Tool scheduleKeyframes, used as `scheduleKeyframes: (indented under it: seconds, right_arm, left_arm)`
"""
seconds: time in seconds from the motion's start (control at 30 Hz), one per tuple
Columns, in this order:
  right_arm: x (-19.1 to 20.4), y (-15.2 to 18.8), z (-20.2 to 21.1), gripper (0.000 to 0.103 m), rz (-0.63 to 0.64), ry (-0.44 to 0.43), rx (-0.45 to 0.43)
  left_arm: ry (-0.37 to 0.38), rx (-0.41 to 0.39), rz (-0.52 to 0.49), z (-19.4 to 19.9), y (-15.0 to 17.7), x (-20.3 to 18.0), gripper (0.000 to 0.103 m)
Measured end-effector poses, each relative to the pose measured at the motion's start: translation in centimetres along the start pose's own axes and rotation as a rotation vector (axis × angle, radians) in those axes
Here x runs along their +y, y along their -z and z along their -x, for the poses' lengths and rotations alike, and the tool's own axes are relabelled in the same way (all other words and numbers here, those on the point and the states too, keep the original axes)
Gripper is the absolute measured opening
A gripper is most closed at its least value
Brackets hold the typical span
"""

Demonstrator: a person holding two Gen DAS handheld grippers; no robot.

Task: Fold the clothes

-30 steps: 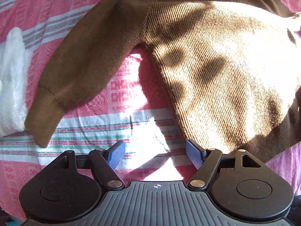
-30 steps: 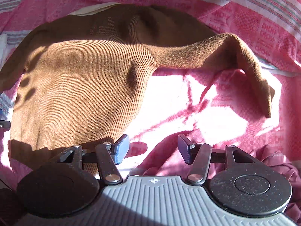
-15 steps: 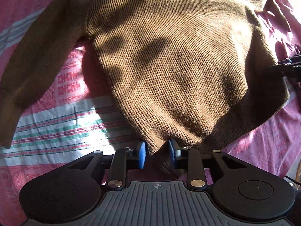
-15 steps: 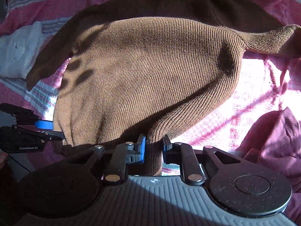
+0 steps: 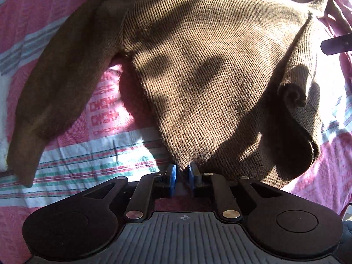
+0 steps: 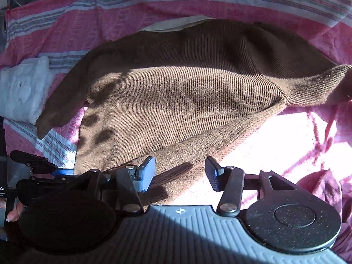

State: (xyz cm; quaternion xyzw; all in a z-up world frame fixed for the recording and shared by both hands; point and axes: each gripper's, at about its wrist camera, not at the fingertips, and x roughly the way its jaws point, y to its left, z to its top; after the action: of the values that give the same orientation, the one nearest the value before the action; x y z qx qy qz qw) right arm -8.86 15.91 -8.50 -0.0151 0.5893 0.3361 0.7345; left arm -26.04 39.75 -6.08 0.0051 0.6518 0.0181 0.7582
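The pink woven bedcover (image 5: pixel 105 112) carries repeated white block motifs resembling letters; none reads clearly.

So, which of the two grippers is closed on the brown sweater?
The left gripper: it pinches the sweater hem corner. The right gripper is open, holding nothing.

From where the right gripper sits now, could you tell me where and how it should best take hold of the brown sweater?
Grip the hem corner of the brown sweater, coming straight forward and low. That edge lies flat on the pink bedsheet between the open fingers of the right gripper. The left gripper already pinches the opposite corner, so this probably matches it.
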Motion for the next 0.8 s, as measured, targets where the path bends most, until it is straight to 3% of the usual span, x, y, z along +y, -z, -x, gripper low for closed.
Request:
scheduleKeyframes:
  seconds: [0.13,0.23,0.27,0.37,0.43,0.47,0.5,0.53,0.6,0.63,0.67,0.73,0.77,0.8]
  right_arm:
    - [-0.6,2.2,-1.5,0.065,-0.099,-0.036,0.059]
    - [-0.5,1.7,-2.2,0.065,-0.155,-0.079,0.023]
    - [-0.1,1.2,-2.6,0.066,-0.147,-0.072,0.02]
    - [1.1,0.0,-3.9,0.069,-0.12,-0.054,0.015]
    - [1.9,-0.5,-4.8,0.07,-0.096,-0.044,0.017]
    - [2.5,-0.5,-4.9,0.063,-0.058,-0.042,0.021]
    - [3.1,-0.5,-5.0,0.038,-0.02,-0.039,0.026]
    - [3.7,-0.5,-5.0,0.025,0.016,-0.036,0.031]
    - [4.0,-0.1,-4.6,0.015,0.062,-0.015,0.057]
    - [3.8,0.3,-4.1,0.014,0.087,0.003,0.072]
    - [3.3,0.8,-3.5,0.013,0.102,0.018,0.085]
    - [2.2,1.9,-2.2,0.012,0.116,0.05,0.111]
    - [1.5,2.6,-1.6,0.012,0.115,0.067,0.123]
    - [0.8,3.2,-0.9,0.012,0.115,0.083,0.136]
  left_arm:
    - [-0.005,0.002,-0.009,0.4,0.4,-0.3,0.036]
    - [0.008,0.01,0.01,0.8,0.8,-0.1,0.053]
    - [0.018,0.013,0.019,1.0,0.9,0.0,0.061]
    - [0.045,0.024,0.045,1.5,1.4,0.2,0.064]
    - [0.061,0.024,0.042,1.7,1.9,-0.3,0.071]
    - [0.064,0.022,0.033,1.9,2.1,-0.8,0.078]
    - [0.067,0.021,0.024,2.0,2.3,-1.2,0.083]
    - [0.068,0.022,0.015,2.1,2.5,-1.6,0.083]
    - [0.068,0.027,-0.004,2.1,2.7,-2.4,0.083]
    - [0.068,0.03,-0.014,2.2,2.9,-2.8,0.081]
    - [0.068,0.032,-0.023,2.2,3.0,-3.2,0.059]
    - [0.072,0.035,-0.036,2.6,3.3,-3.8,0.035]
    - [0.078,0.033,-0.036,3.0,3.4,-4.0,0.005]
    - [0.085,0.032,-0.04,3.5,3.6,-4.2,0.005]
